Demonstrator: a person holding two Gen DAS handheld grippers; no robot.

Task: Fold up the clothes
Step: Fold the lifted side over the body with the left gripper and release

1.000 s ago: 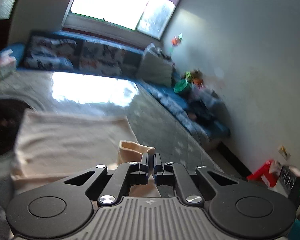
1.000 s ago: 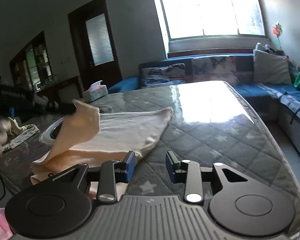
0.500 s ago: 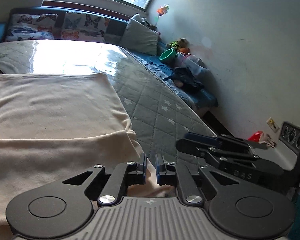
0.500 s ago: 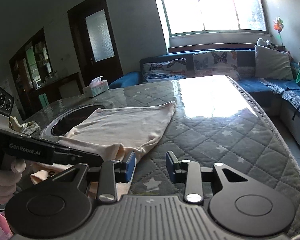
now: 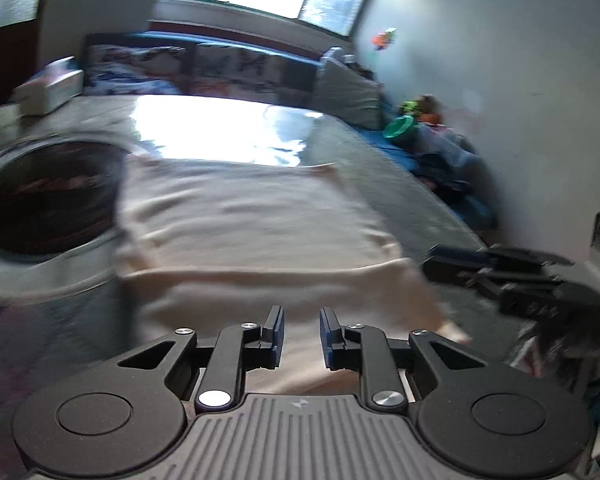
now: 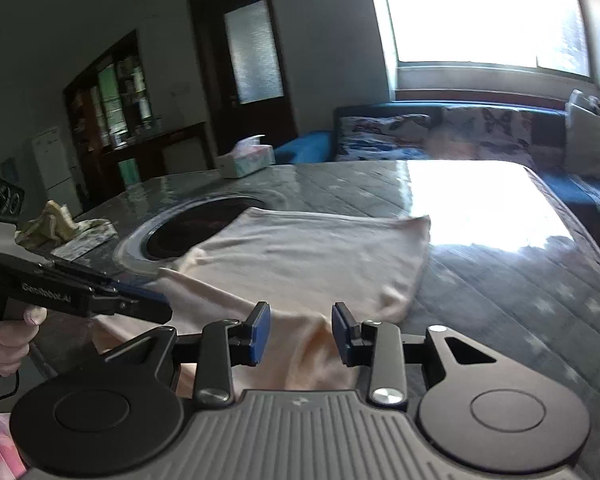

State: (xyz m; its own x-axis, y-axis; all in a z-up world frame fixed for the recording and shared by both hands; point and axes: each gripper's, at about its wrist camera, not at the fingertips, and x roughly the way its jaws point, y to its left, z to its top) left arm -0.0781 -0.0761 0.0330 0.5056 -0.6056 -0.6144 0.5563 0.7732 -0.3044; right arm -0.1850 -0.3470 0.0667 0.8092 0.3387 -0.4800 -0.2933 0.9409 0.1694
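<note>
On the quilted table (image 6: 500, 280), cream garment (image 6: 300, 264) folded

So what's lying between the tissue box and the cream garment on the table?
The round dark recess in the table; the cream garment overlaps its rim, the tissue box sits beyond. Right wrist view.

Bright window (image 6: 484, 12), blue sofa (image 6: 440, 132), possibly dark door (image 6: 248, 52)

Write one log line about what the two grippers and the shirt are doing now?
left gripper: jaws just opening, empty | right gripper: open, empty | cream garment: lying part-folded on quilted table
</note>
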